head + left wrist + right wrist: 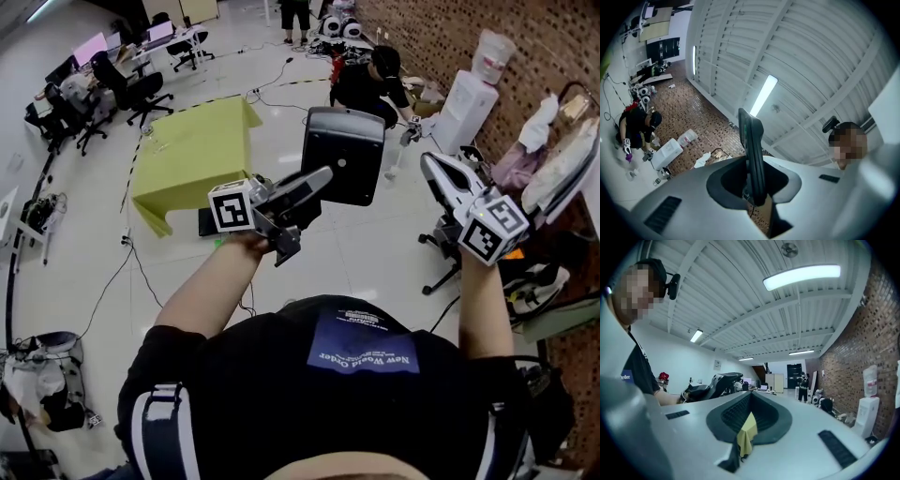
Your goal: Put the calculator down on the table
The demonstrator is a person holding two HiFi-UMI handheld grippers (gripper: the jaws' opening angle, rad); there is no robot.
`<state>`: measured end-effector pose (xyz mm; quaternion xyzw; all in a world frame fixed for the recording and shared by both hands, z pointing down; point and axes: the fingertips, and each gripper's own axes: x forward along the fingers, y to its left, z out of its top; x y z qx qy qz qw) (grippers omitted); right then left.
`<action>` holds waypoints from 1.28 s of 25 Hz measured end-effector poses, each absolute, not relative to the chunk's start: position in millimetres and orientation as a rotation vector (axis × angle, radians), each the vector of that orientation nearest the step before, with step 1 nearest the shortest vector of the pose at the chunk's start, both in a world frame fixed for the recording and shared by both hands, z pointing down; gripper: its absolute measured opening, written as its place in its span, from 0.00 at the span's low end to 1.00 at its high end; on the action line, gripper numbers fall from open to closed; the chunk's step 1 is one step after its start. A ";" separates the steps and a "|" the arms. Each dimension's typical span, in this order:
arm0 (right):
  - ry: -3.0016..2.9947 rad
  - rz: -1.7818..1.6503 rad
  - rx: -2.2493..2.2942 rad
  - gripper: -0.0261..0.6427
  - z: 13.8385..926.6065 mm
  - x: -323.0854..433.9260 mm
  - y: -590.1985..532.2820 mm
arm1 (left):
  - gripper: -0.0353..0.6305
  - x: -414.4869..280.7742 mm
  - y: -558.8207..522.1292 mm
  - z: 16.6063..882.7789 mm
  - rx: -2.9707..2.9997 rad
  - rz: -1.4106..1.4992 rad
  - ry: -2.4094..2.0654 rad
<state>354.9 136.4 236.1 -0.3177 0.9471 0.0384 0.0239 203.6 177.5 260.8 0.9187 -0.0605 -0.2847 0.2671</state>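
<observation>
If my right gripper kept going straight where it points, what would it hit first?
Nothing near: the right gripper aims level across open room, passing beside the left gripper with the calculator. Distant desks look first, though depth is unclear.

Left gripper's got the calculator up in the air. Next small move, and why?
Probably carry the calculator ahead and left toward the yellow table, then begin lowering it. The left gripper clamps it upright in mid-air, well short of the tabletop.
</observation>
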 end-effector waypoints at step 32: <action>3.036 0.124 -0.427 0.02 208.2 221.0 -468.8 | 0.17 116.1 -387.9 240.1 2.504 -0.848 -0.566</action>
